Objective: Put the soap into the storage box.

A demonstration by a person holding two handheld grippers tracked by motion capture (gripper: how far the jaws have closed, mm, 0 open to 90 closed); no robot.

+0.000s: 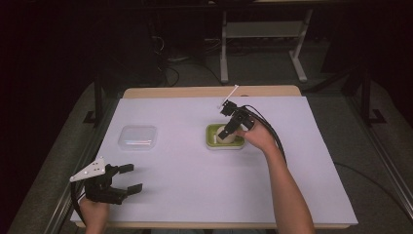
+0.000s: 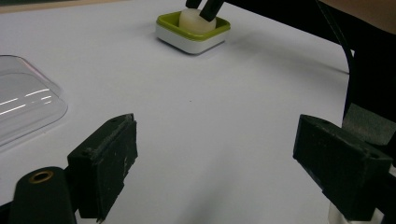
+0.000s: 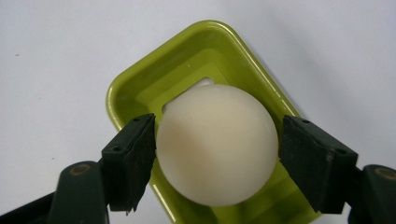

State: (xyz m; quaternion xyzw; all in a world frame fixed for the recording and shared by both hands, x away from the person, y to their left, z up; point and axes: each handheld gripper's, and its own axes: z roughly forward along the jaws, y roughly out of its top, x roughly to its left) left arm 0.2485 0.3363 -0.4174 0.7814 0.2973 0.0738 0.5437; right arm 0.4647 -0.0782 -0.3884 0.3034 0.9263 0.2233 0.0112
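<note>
Cream ball (image 3: 215, 144) is seen sitting in the green tray (image 3: 140, 84), right of table centre in the high view (image 1: 225, 134). It is straddled by the right gripper (image 3: 217, 156): left jaw looks to be touching it, right jaw just beside it with a thin gap (contact not certain), so the jaws are set around the ball, not clearly clamped. Ball lies dead between the jaws; being round, no long axis is given. Left gripper (image 2: 224, 163) is held spread and empty at the near left, well apart from the tray. A clear lid (image 1: 138, 137) lies between. Ball underside and tray slot are hidden.
</note>
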